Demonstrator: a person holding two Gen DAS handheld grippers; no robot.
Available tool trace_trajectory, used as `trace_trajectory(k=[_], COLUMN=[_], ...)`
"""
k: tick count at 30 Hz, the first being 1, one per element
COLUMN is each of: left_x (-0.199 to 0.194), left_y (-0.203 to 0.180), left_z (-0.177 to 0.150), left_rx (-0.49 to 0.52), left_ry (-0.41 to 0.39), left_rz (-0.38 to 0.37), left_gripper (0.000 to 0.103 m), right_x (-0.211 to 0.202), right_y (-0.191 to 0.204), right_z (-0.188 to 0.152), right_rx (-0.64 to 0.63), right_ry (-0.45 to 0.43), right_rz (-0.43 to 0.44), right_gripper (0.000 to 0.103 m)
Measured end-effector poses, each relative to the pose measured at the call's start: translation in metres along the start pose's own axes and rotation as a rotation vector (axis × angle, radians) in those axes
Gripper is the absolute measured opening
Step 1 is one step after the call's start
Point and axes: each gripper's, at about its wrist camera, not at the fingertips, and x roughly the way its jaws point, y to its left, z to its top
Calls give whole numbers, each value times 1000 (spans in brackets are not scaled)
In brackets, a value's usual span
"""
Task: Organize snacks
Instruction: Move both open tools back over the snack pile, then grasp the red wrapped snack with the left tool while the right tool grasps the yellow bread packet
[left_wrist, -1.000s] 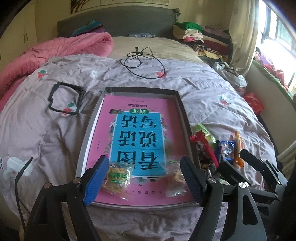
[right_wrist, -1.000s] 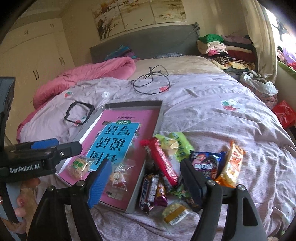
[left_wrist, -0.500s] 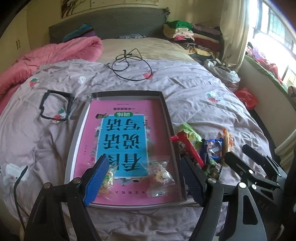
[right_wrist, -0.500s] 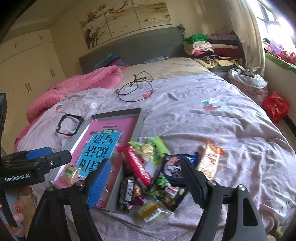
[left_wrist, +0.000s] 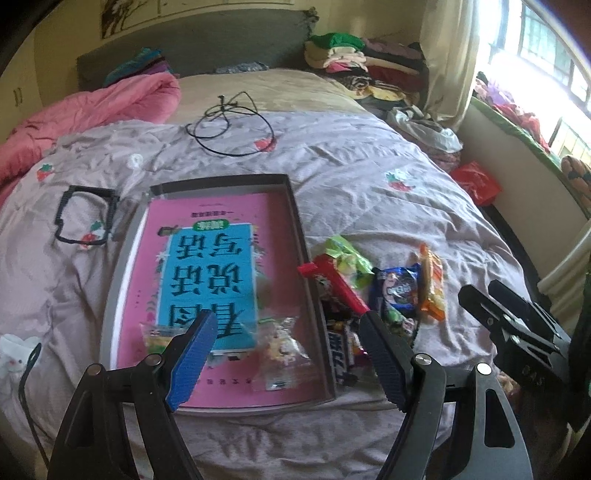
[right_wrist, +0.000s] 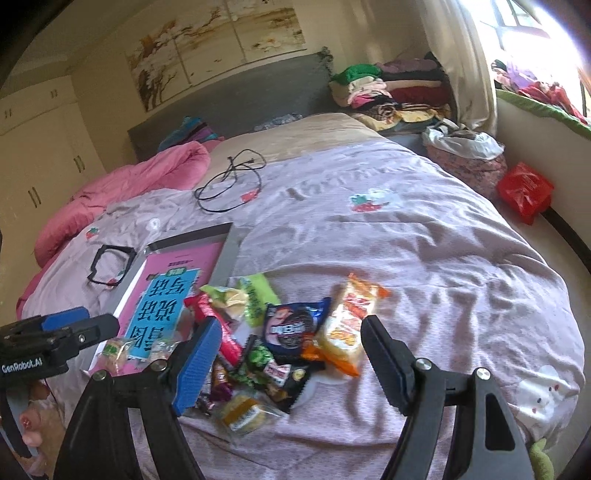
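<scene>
A grey tray (left_wrist: 295, 206) lies on the bed with a pink and blue book (left_wrist: 207, 258) inside it. Two clear-wrapped snacks (left_wrist: 282, 345) rest on the book's near end. Right of the tray is a loose snack pile: a red bar (left_wrist: 340, 288), a green pack (left_wrist: 347, 254), a blue cookie pack (right_wrist: 295, 325), an orange pack (right_wrist: 351, 317) and a small yellow one (right_wrist: 242, 408). My left gripper (left_wrist: 290, 319) hangs open over the tray's near right corner, holding nothing. My right gripper (right_wrist: 291, 323) hangs open above the pile, empty.
A black cable (left_wrist: 229, 125) and a black plastic frame (left_wrist: 85, 214) lie on the grey bedspread beyond and left of the tray. A pink quilt (left_wrist: 92, 103) is at far left, folded clothes (left_wrist: 354, 62) by the headboard. The bed drops off right, near a red bag (right_wrist: 524, 192).
Both grippers have moved to the right: the tray slid left in both views. The snack pile now sits between the right gripper's fingers. Neither gripper's opening visibly changed.
</scene>
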Motion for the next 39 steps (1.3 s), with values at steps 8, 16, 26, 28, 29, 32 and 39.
trace_trajectory(k=[8, 16, 26, 28, 29, 32, 39], left_x=[20, 51, 90, 95, 98, 103, 113], left_y=[-22, -34, -42, -43, -43, -44, -46], left_z=[1, 7, 15, 15, 15, 16, 18], left_rx=[-2, -69, -110, -109, -113, -116, -108], left_ry=[51, 123, 197, 202, 207, 212, 211], left_rz=[-63, -113, -130, -125, -123, -112, -74], left_gripper=[80, 76, 49, 47, 45, 43, 37], right_x=[5, 17, 36, 39, 40, 44, 58], right_y=[-21, -31, -38, -38, -38, -37, -38], right_z=[-1, -4, -5, -5, -4, -4, -4], right_rx=[32, 45, 52, 52, 52, 48, 49], right_ry=[15, 44, 87, 93, 95, 99, 127], right_rz=[-30, -43, -36, -32, -29, -24, -20], right_gripper=[77, 77, 77, 77, 77, 77, 77])
